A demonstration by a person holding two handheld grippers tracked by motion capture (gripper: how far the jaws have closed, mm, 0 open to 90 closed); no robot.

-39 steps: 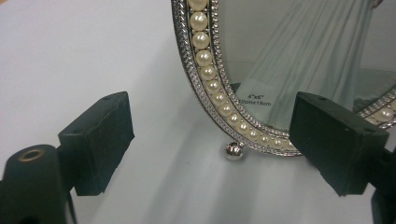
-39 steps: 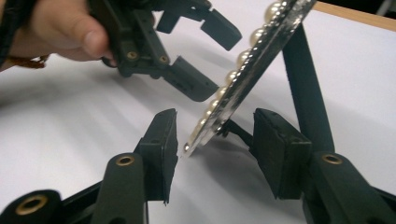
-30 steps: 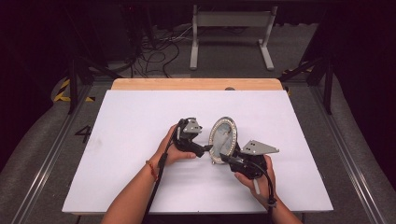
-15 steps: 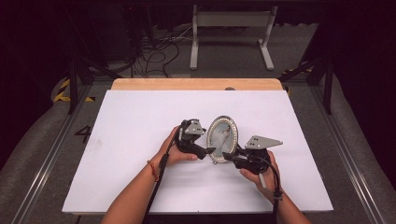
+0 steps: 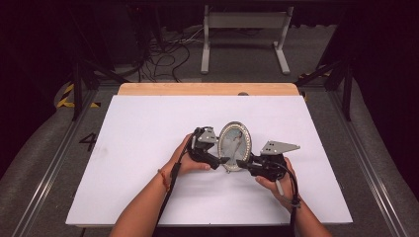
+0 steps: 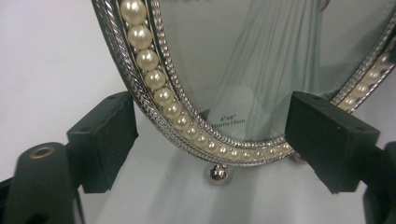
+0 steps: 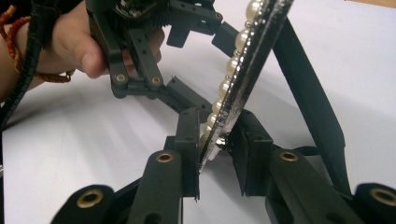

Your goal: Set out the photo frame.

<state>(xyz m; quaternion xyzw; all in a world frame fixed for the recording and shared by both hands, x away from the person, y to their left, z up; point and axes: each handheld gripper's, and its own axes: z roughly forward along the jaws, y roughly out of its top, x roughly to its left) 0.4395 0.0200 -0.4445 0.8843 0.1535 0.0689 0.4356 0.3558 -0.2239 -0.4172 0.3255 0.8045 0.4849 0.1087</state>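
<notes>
From above I see my left forearm come in from the near edge of the counter (image 5: 148, 128) and angle up toward its middle, wrist bent slightly inward, a red bracelet (image 5: 163, 178) at the wrist. That hand wraps the left hand-held gripper (image 5: 223, 160), which points to the right and lies nearly level just above the white surface. Its jaws stand wide, one on each side of the frame's lower end; in the left gripper view the black pads (image 6: 105, 140) sit beside the pearl rim with a gap on both sides, so they press on nothing.

The frame (image 5: 235, 146), an oval picture frame with a pearl border, stands nearly upright on the counter, a little nearer the near edge than the far one and about midway between the side edges. In the left gripper view a small silver ball foot (image 6: 217, 173) under its rim rests on the surface.

My right forearm rises from the near edge farther right, and that hand holds the right hand-held gripper (image 5: 243, 164) pointing left at the frame's lower rim. Its jaws have just been closing and stand narrow, the rim edge-on between them. In the right gripper view one pad (image 7: 189, 149) touches the pearl side; the other sits just behind the back, and I cannot tell whether it presses.
</notes>
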